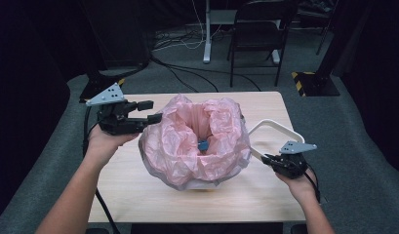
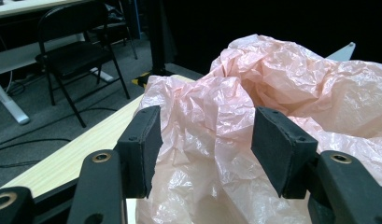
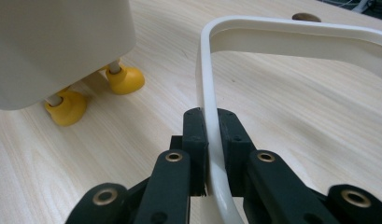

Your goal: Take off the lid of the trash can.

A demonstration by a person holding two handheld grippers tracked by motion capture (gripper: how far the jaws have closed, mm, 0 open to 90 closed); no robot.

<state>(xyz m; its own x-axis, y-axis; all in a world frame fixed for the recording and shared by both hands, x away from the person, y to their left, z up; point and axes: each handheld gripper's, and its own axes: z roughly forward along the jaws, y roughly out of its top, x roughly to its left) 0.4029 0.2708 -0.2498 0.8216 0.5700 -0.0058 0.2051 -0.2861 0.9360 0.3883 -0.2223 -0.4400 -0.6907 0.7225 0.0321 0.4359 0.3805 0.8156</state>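
Black pads of the right gripper (image 3: 211, 140) clamp the bin's cream handle (image 3: 212, 93), while the left gripper (image 2: 205, 140) stands wide around bunched pink bin liner (image 2: 216, 121).

Lab: dark curtains, floor cables (image 1: 187, 73), folding chair (image 1: 258, 34).

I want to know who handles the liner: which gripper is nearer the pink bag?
Left. The left gripper straddles the pink bag; the right gripper clamps the white handle beside it.
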